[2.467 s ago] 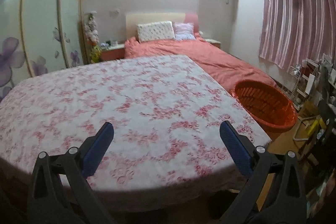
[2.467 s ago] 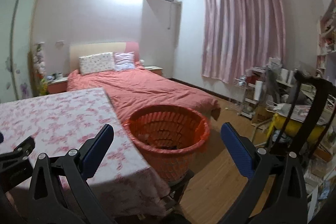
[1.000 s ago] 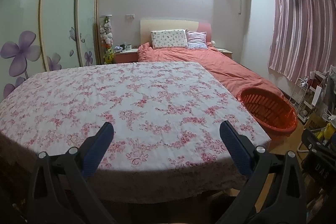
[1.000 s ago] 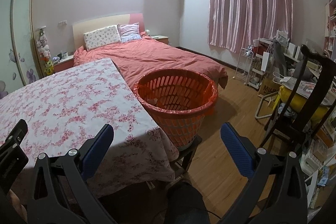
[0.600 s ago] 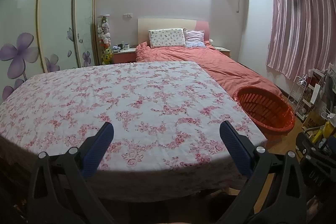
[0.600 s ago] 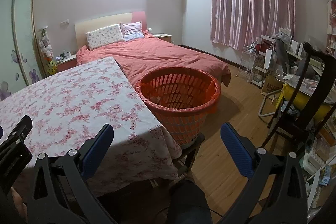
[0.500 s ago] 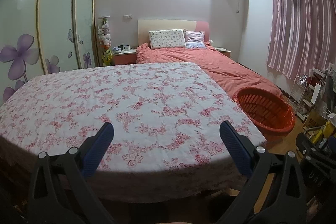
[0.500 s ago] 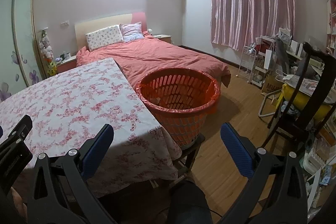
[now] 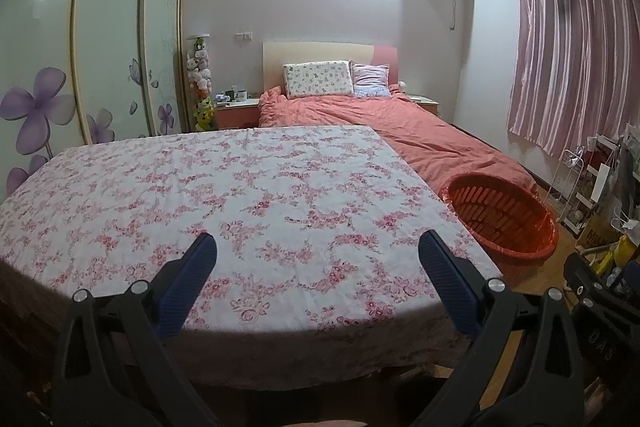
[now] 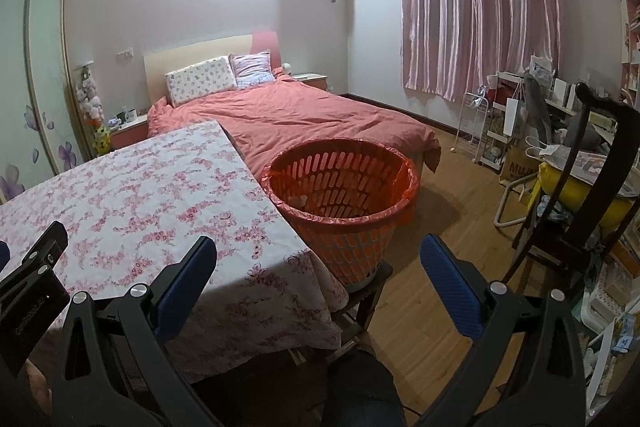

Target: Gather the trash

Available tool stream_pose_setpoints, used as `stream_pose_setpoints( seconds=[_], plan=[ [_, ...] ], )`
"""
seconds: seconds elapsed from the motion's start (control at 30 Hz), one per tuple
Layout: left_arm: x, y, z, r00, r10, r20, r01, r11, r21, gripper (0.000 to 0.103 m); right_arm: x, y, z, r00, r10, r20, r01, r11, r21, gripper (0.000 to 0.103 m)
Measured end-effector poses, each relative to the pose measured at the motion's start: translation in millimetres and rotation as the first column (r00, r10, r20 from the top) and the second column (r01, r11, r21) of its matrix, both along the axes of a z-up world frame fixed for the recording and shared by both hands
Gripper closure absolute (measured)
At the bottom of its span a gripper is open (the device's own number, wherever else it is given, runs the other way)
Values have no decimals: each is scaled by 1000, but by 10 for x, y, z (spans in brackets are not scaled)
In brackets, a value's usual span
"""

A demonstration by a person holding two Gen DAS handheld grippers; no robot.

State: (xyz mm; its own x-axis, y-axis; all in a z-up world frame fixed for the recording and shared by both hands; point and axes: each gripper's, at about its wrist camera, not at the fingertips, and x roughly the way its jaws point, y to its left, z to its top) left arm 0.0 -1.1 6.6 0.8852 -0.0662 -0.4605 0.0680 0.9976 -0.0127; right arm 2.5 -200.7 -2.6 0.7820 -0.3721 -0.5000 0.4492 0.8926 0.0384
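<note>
In front of me the counter [image 9: 248,195] is spread with a pink flowered cloth [image 10: 152,195] that hangs over its near and right edges. Its far edge runs up to the bed [image 9: 400,123] with the red cover, and a wardrobe [image 9: 112,39] with purple flowers on its doors stands along the left. To the right of the counter is open wood floor [image 10: 440,227], hemmed in farther right by a dark chair [image 10: 592,187] and crowded shelves [image 10: 512,123] under the pink curtain [image 10: 472,3].

My left gripper [image 9: 318,251] hovers over the near edge of the counter with its jaws spread wide, holding nothing and touching nothing. My right gripper [image 10: 320,255] hangs past the counter's right corner, jaws just as wide, also holding nothing.

The orange basket [image 10: 344,203], lined with a red bag, stands on a low stool just beside the counter's right edge, straight ahead of my right jaws and below them. Something small and pale lies inside against its left wall; I cannot tell what it is. From my left jaws the basket [image 9: 500,215] lies well off to the right, beyond the counter's edge.
</note>
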Motion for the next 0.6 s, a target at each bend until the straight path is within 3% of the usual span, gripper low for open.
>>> stream_pose_setpoints(
  seconds=[0.6],
  plan=[
    [8, -41, 13, 1000, -3, -5, 3, 1000, 8, 4, -7, -33, 19, 1000, -7, 11, 7, 1000, -1, 2]
  ],
)
